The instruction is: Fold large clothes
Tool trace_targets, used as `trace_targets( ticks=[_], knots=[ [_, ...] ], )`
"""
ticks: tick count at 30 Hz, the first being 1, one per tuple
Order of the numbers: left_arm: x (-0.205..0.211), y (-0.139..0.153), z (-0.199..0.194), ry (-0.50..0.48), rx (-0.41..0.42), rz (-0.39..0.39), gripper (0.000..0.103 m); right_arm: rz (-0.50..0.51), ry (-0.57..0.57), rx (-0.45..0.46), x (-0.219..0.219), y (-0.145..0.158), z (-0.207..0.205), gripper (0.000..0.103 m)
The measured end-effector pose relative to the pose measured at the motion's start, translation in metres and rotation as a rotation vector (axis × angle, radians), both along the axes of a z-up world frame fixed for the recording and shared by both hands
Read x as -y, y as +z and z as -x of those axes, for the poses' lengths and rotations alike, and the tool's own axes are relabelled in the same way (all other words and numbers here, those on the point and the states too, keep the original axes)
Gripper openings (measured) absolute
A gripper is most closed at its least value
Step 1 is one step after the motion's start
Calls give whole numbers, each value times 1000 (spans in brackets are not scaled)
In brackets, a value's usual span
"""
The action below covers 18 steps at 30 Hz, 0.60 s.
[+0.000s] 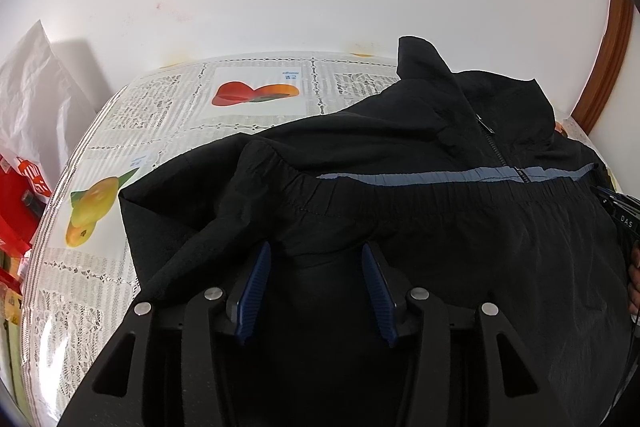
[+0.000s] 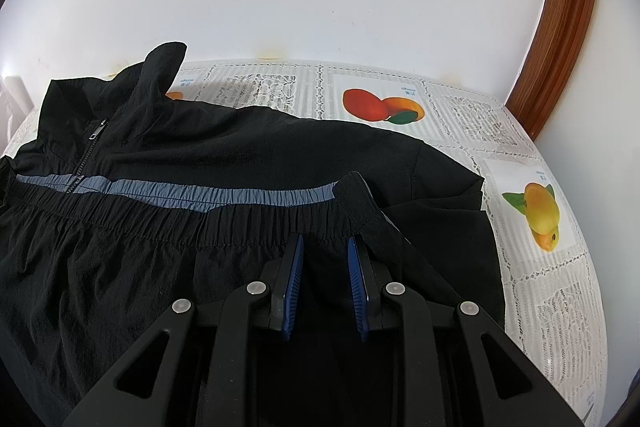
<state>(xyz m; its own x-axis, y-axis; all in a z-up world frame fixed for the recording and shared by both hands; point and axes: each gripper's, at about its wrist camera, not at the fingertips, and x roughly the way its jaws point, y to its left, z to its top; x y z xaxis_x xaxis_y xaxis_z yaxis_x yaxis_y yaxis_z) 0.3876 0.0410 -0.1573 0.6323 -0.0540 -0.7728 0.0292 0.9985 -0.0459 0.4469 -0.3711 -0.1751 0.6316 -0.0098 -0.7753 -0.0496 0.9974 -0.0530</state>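
Note:
A black zip-up jacket (image 1: 400,131) with a grey-blue chest stripe lies on the table, its elastic hem folded up to just below the stripe. It also shows in the right wrist view (image 2: 240,147). My left gripper (image 1: 316,251) is open, its blue pads (image 1: 256,283) just above the folded fabric near the left end of the hem. My right gripper (image 2: 324,245) is open, its pads (image 2: 294,279) over the right end of the hem (image 2: 240,215). The other gripper shows at the right edge of the left wrist view (image 1: 624,219).
The table carries a white lace cloth with fruit prints (image 2: 540,211). A white wall stands behind. A wooden frame (image 2: 560,27) is at the back right. White and red bags (image 1: 28,147) sit off the table's left side.

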Motion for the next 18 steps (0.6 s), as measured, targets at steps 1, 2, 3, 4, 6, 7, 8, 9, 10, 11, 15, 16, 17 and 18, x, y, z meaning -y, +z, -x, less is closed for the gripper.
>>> trace_targets(
  ticks=[1,2,3,4,6,7,8,9,10,11,15,16,17,18],
  knots=[
    [0,0,0,0,0,0,45,0,0,0,0,0,0,23],
    [0,0,0,0,0,1,45,1,0,0,0,0,0,23],
    [0,0,0,0,0,1,45,1,0,0,0,0,0,23],
    [0,0,0,0,0,1,45,1,0,0,0,0,0,23],
    [0,0,0,0,0,-1,45,0,0,0,0,0,0,23],
    [0,0,0,-1,0,-1,45,1,0,0,0,0,0,23],
    [0,0,0,-1,0,-1,45,1,0,0,0,0,0,23],
    [0,0,0,-1,0,0,45,1,0,0,0,0,0,23],
    [0,0,0,-1,0,-1,45,1,0,0,0,0,0,23],
    [0,0,0,-1,0,-1,45,0,0,0,0,0,0,23],
    [0,0,0,-1,0,-1,46,0,0,0,0,0,0,23],
    [0,0,0,0,0,-1,46,0,0,0,0,0,0,23],
    [0,0,0,-1,0,-1,46,0,0,0,0,0,0,23],
    [0,0,0,-1,0,0,46,0,0,0,0,0,0,23]
  ],
)
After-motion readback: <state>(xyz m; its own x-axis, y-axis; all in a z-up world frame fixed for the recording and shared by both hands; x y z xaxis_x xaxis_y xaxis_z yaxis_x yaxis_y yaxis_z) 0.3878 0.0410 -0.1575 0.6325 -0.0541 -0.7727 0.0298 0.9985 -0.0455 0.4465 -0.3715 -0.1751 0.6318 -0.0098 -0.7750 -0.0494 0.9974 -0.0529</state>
